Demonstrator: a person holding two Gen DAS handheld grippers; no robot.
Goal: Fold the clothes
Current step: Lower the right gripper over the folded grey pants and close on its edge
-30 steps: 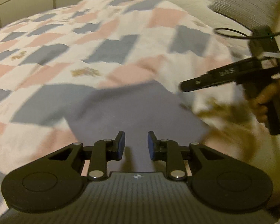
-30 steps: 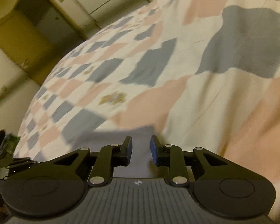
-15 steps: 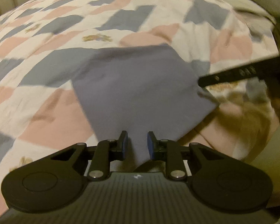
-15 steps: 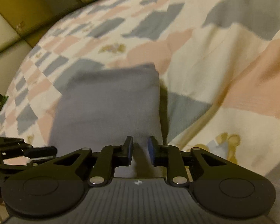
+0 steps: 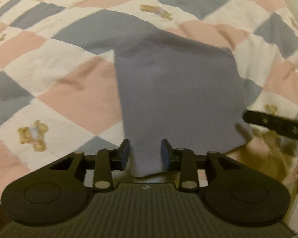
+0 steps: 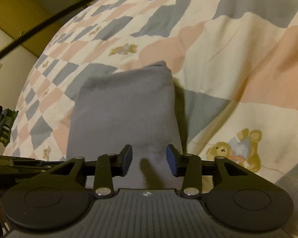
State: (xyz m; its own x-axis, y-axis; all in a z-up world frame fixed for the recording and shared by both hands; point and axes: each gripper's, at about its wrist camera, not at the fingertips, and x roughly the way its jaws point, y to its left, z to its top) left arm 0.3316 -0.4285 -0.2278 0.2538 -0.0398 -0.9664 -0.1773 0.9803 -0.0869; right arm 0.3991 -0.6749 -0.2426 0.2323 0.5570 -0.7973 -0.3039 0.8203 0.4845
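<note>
Your left tongs [image 5: 145, 153] are sitting at the bottom centre of the left wrist view, and their jaws are opening. The near corner of the grey-blue folded garment [image 5: 176, 91] is lying between the blue pads [image 5: 125, 152], but a sliver of gap is showing on each side, so the pads are no longer pressing it; the grip is released.

Your right tongs [image 6: 149, 159] are doing the same at the bottom centre of the right wrist view: the jaws are opening, the near edge of the garment [image 6: 125, 115] is lying between the pads [image 6: 170, 158], and neither pad is touching the cloth.

The garment is lying flat as a rough rectangle on the bed, running from the tongs up toward the middle of each frame. In the left wrist view your right tongs [image 5: 278, 124] are poking in from the right edge as a dark bar, just beside the garment's lower right corner. In the right wrist view your left tongs [image 6: 19, 161] are showing as dark bars at the lower left edge, next to the garment's near left side.

The patchwork quilt [image 5: 49, 63] under it, in pink, grey-blue and cream squares with small teddy bear prints [image 6: 236, 148], is filling the rest of both frames. Cupboard doors [image 6: 12, 13] are showing in the upper left of the right wrist view.
</note>
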